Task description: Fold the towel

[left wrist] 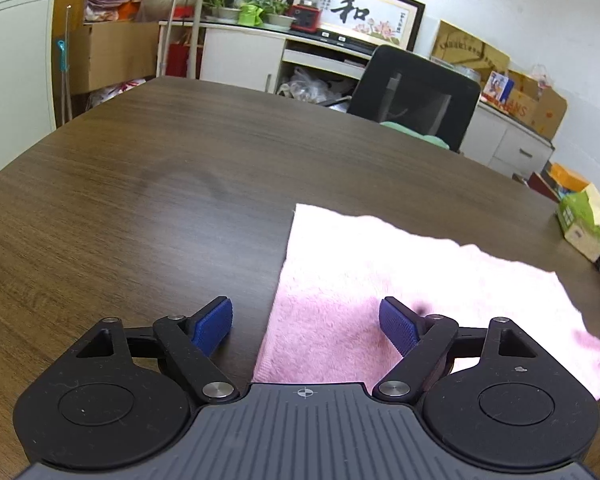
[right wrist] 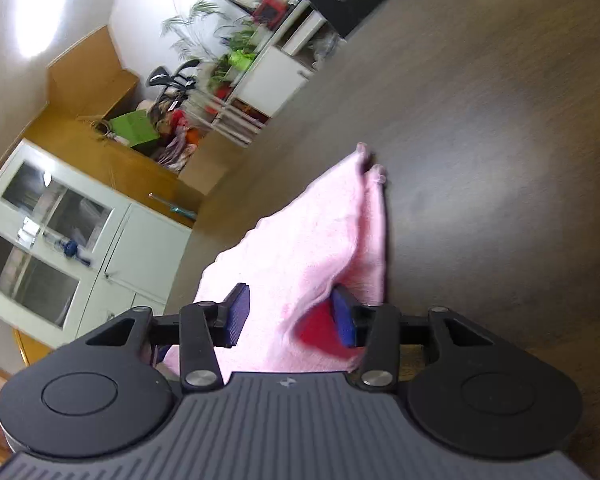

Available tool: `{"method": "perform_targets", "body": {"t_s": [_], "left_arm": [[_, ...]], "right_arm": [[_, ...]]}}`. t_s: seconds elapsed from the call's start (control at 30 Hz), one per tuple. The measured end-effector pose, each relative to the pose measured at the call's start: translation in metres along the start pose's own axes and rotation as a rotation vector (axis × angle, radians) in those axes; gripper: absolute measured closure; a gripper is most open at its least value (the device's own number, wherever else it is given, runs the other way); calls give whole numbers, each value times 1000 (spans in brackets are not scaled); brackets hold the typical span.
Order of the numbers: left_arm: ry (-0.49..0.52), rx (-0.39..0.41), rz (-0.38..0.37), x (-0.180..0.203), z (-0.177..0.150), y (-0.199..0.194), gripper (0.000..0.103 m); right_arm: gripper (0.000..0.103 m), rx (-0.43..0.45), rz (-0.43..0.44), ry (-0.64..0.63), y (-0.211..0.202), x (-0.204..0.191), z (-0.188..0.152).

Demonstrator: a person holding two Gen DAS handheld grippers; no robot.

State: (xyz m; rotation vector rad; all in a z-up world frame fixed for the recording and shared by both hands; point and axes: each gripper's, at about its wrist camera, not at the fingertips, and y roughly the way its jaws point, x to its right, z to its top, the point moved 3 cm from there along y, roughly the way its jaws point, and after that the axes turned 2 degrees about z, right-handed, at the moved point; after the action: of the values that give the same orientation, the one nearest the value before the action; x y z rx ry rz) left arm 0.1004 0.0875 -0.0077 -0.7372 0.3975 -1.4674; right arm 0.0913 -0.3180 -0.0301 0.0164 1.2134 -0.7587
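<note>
While the left claw (left wrist: 306, 326) gapes wide, the towel's (left wrist: 380, 272) edge lies between.

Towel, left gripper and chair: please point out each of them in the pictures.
towel (left wrist: 360, 272), left wrist view, on its flat middle.
left gripper (left wrist: 306, 324), left wrist view, midway between its open blue fingertips.
chair (left wrist: 416, 92), left wrist view, on its black backrest.

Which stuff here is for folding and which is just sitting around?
For the job:
pink towel
left tool
right tool
table

Just lying about:
black chair
green box
potted plants
red blender
</note>
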Motion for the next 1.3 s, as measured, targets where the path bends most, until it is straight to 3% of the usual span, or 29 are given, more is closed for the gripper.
{"method": "perform_targets", "body": {"t_s": [0.03, 0.17, 0.2, 0.33, 0.53, 0.67, 0.77, 0.97, 1.07, 1.3], "left_arm": [[4, 1, 2, 1, -1, 0, 20], [-2, 1, -5, -1, -1, -1, 19], [0, 1, -3, -1, -1, -1, 18], [7, 3, 6, -1, -3, -1, 15], [34, 6, 13, 4, -6, -1, 12], [81, 7, 40, 13, -11, 0, 12], [109, 10, 52, 19, -14, 0, 10], [150, 14, 62, 29, -20, -2, 7], [168, 13, 69, 33, -23, -2, 6], [179, 3, 72, 36, -23, -3, 6]], "right_arm": [[64, 1, -2, -3, -2, -1, -1], [96, 17, -36, -70, -8, -14, -5], [99, 13, -48, -110, -9, -21, -7], [100, 29, -89, -298, -17, -52, -22], [100, 121, -140, -517, -48, -77, -51], [99, 58, -203, -602, -56, -70, -71], [99, 58, -215, -716, -65, -77, -90], [99, 183, -141, -868, -90, -110, -108], [99, 201, -183, -979, -95, -127, -118], [95, -1, -350, -1200, -84, -150, -156]]}}
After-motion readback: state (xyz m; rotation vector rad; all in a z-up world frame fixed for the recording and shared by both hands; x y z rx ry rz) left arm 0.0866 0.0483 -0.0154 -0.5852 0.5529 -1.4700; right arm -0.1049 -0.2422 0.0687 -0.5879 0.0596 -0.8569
